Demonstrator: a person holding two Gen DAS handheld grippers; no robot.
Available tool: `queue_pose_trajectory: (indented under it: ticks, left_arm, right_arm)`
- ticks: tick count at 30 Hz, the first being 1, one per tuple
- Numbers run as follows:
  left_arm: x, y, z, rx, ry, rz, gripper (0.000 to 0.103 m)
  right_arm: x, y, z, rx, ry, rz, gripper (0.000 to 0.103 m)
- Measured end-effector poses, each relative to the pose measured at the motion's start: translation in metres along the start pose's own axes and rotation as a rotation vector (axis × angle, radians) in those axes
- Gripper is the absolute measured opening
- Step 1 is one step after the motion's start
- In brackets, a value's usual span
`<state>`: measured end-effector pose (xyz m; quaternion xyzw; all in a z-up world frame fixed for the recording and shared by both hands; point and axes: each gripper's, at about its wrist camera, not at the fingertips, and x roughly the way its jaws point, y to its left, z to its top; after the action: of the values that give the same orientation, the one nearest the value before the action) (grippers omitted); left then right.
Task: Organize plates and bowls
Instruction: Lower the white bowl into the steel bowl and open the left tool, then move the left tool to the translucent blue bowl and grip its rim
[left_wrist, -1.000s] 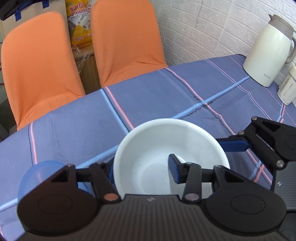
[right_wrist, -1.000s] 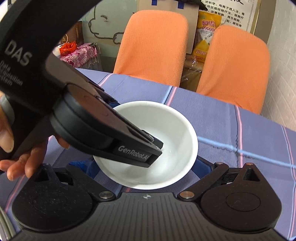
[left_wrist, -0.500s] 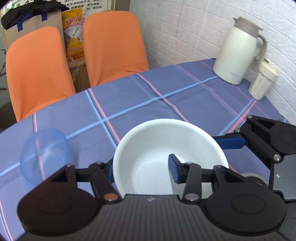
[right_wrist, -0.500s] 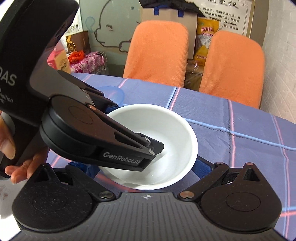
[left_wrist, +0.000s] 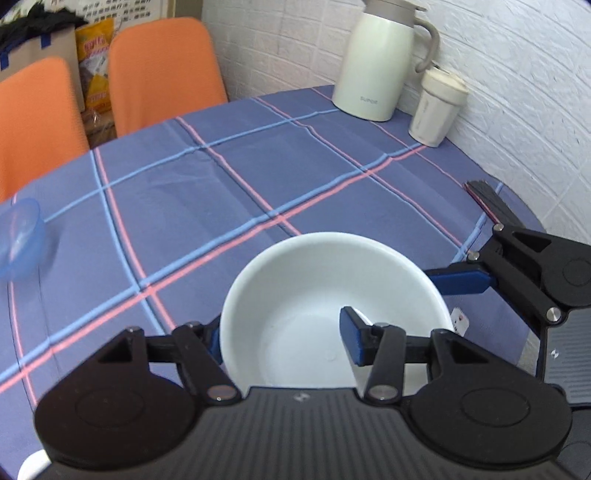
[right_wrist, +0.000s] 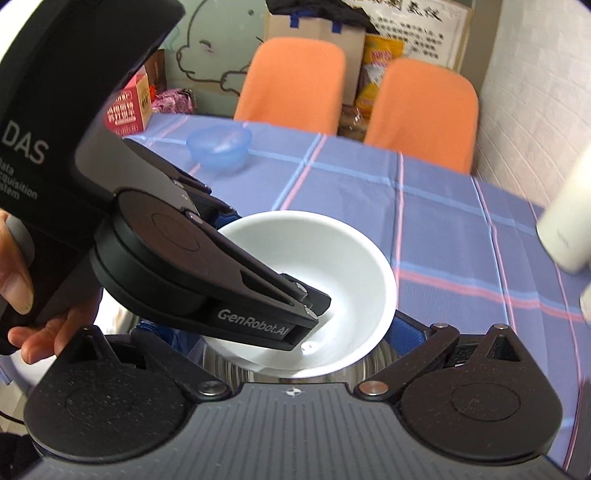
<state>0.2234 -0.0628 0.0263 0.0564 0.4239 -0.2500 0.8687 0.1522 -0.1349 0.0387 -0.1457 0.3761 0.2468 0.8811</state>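
Observation:
My left gripper (left_wrist: 282, 332) holds a white bowl (left_wrist: 314, 280) above the checked tablecloth. One finger is inside the bowl and the other is against its outer left wall; the jaws are opening. In the right wrist view the same white bowl (right_wrist: 332, 258) sits between the wide pads of my right gripper (right_wrist: 280, 332). Those jaws are opening too, and I see no pad pressing on the bowl. A shiny steel rim (right_wrist: 229, 365) shows just under the bowl. A translucent blue bowl (left_wrist: 18, 240) (right_wrist: 219, 147) stands far off to the left.
A cream kettle (left_wrist: 376, 62) and a lidded cup (left_wrist: 436, 107) stand by the brick wall at the back right. A dark flat bundle (left_wrist: 487, 199) lies near the right table edge. Two orange chairs (right_wrist: 295, 85) stand behind the table. A person's hand (right_wrist: 22, 280) grips the left tool.
Both grippers and the white bowl have travelled right across the table, away from the blue bowl and towards the kettle. A steel rim has come into view beneath the bowl.

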Motion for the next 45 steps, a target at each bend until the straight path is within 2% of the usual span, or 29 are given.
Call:
queue_pose_trajectory:
  ticks: [4, 6, 8, 13, 16, 25, 32, 41, 44, 45]
  left_arm:
    - [0.008, -0.011, -0.002, 0.029, 0.006, 0.013, 0.053]
    - [0.009, -0.012, -0.001, 0.038, -0.006, 0.04, 0.068]
    - [0.005, -0.011, 0.0, 0.04, -0.027, 0.042, 0.073]
    - [-0.017, -0.006, 0.004, 0.041, -0.092, 0.076, 0.076]
    - [-0.032, -0.001, 0.004, 0.018, -0.123, 0.076, 0.082]
    - [-0.063, 0.016, -0.015, -0.046, -0.171, 0.089, 0.082]
    - [-0.079, 0.049, -0.043, -0.113, -0.165, 0.174, 0.083]
    - [-0.105, 0.098, -0.066, -0.167, -0.19, 0.273, 0.083]
    - [-0.108, 0.118, -0.07, -0.181, -0.202, 0.307, 0.1]
    - [-0.11, 0.125, -0.072, -0.182, -0.212, 0.323, 0.1]
  right_arm:
    - [0.0, -0.006, -0.018, 0.04, 0.017, 0.019, 0.091]
    - [0.001, -0.008, -0.024, 0.044, 0.022, 0.012, 0.09]
    - [0.001, -0.013, -0.026, 0.053, 0.018, 0.0, 0.089]
    - [-0.014, -0.026, -0.041, 0.083, 0.002, -0.023, 0.089]
    - [-0.024, -0.035, -0.049, 0.119, -0.014, -0.021, 0.089]
    - [-0.051, -0.039, -0.071, 0.187, -0.058, 0.01, 0.089]
    - [-0.044, -0.028, -0.06, 0.171, -0.071, 0.057, 0.089]
    - [-0.018, -0.003, -0.025, 0.161, -0.068, 0.138, 0.089]
    - [-0.004, 0.006, -0.009, 0.16, -0.058, 0.154, 0.089]
    - [0.001, 0.008, -0.003, 0.159, -0.054, 0.155, 0.089]
